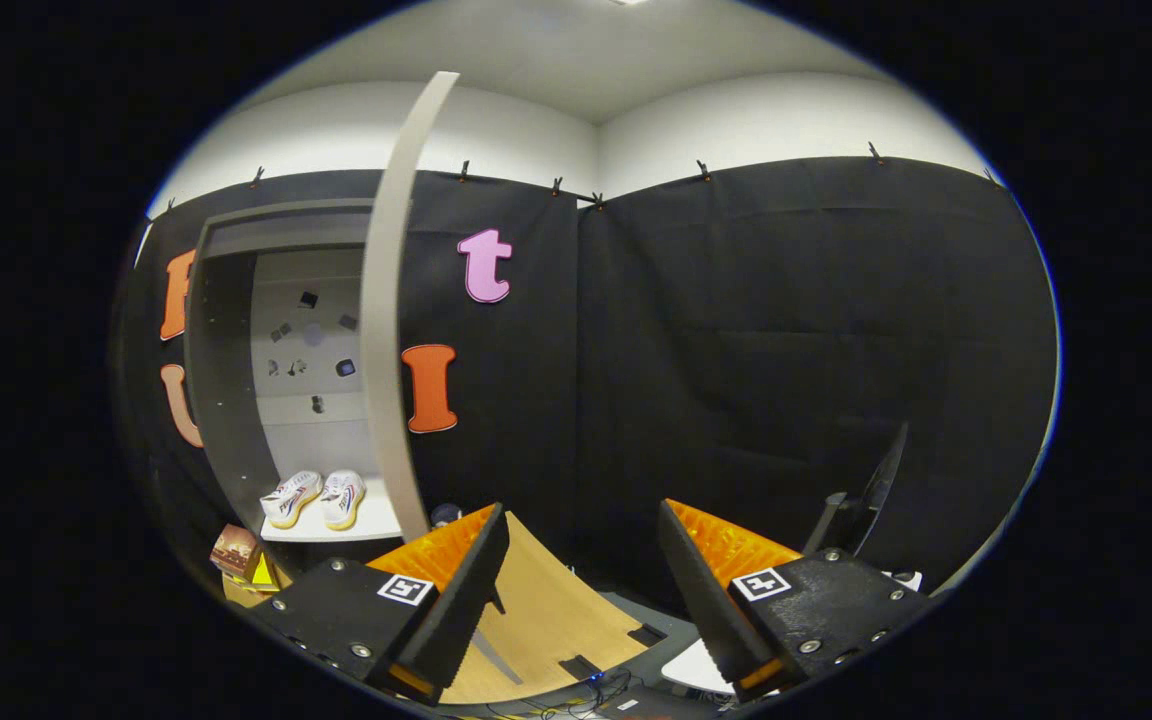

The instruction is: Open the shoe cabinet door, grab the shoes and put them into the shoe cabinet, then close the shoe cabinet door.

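The grey shoe cabinet (221,370) stands well beyond my fingers and off to their left, against the booth wall. Its door (386,330) is swung open, edge-on toward me. A pair of white shoes (314,498) sits side by side on the cabinet's lower white shelf, toes toward me. My gripper (581,560) is open with nothing between its fingers, far back from the cabinet and pointed to the right of it.
A wooden board (536,620) lies on the floor just ahead of the fingers. A small brown box with a yellow sign (246,565) sits below the cabinet. A dark stand or monitor (861,505) rises at the right, near a white surface (701,670).
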Demonstrator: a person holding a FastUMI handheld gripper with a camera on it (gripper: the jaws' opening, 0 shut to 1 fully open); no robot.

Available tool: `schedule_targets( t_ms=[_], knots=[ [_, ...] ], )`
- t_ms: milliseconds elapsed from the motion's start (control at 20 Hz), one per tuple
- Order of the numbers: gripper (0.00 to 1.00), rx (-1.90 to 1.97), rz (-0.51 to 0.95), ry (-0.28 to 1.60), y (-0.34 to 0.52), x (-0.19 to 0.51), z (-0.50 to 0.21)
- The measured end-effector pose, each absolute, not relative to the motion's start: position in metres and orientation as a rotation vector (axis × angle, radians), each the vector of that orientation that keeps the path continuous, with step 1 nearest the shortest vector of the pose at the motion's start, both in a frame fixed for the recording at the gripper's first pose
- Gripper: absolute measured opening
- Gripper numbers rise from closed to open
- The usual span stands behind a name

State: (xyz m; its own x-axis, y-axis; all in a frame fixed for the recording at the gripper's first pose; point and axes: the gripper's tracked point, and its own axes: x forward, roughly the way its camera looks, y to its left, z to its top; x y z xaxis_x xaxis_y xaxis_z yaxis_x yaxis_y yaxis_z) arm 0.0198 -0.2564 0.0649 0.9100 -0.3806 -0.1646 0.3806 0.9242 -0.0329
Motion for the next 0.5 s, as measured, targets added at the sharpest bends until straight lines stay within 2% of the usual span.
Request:
schedule_targets(
  t_ms=[250, 500],
  knots=[
    [0.93, 0.091, -0.302, 0.141, -0.233, 0.046, 0.07],
    [0.91, 0.056, -0.305, 0.132, -0.233, 0.049, 0.076]
  ],
)
